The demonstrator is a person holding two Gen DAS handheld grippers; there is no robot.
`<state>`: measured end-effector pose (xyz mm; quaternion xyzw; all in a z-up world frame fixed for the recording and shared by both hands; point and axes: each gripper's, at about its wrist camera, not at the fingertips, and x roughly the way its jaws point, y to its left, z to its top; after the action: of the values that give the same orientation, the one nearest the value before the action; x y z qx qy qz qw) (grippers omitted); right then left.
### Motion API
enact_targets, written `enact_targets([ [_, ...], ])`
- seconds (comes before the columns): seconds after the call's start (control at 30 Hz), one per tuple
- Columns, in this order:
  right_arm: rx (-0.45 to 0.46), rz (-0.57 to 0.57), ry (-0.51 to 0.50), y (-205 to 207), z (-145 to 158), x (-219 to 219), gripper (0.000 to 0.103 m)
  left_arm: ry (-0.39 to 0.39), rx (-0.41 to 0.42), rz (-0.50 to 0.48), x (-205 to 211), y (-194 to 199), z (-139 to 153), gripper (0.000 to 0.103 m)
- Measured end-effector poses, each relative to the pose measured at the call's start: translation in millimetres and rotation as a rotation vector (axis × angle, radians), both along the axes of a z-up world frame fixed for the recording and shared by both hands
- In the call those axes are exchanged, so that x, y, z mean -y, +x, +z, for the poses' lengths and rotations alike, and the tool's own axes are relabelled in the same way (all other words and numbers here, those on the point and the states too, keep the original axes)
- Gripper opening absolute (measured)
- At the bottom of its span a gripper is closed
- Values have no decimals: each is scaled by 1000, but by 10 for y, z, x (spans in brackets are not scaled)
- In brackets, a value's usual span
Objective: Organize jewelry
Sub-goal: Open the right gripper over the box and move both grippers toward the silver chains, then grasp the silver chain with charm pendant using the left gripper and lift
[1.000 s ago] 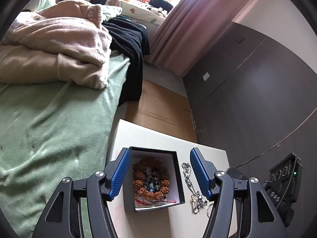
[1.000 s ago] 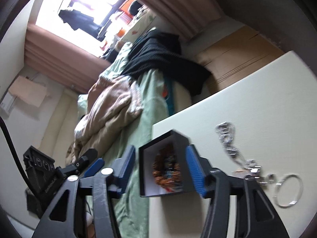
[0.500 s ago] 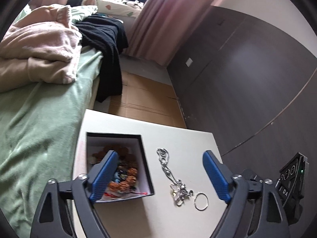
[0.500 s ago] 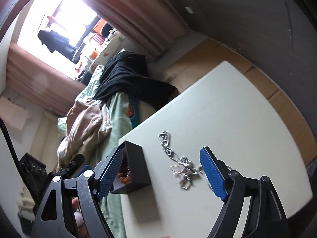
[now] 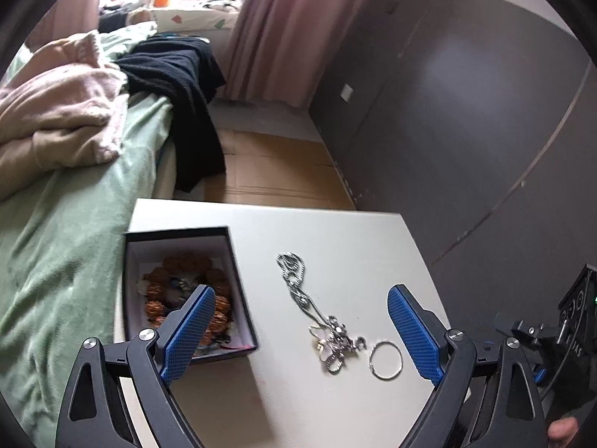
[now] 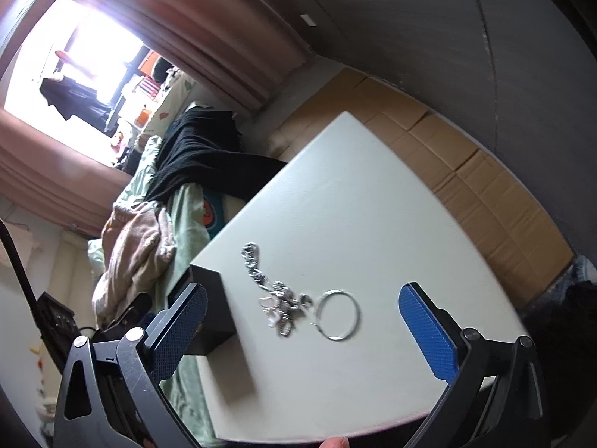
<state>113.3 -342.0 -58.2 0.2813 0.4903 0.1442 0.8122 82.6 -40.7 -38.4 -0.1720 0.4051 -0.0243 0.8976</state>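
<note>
Silver chain (image 5: 313, 310) on table (image 5: 335, 231), between both grippers' wide-spread, empty fingers (image 5: 410, 330).

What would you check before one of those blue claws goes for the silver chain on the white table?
1. Left claw open and empty: ok.
2. Right claw open and empty: ok.
3. Tangled silver chain lies loose on the white table, nothing on top of it: ok.
4. Thin silver ring apart from the chain: cannot tell, they lie very close.
5. Black open box has room beside the brown bead bracelet: cannot tell.
</note>
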Motion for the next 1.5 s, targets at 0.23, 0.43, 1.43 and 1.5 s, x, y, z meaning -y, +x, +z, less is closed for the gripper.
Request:
enact_targets([
  [0.23, -53, -66, -50, 22, -113, 231, 103, 71, -45, -89, 340, 50, -167, 84],
  [0.43, -107, -83, -34, 61, -226, 358, 103, 85, -105, -143, 581, 140, -383, 61],
  [1.43, -137, -69, 34, 160, -256, 479, 103, 228, -272, -130, 1111, 644, -999, 34],
  [1.5, -137, -67, 31, 167, -253, 478, 103, 189, -277, -143, 1109, 612, -999, 25],
])
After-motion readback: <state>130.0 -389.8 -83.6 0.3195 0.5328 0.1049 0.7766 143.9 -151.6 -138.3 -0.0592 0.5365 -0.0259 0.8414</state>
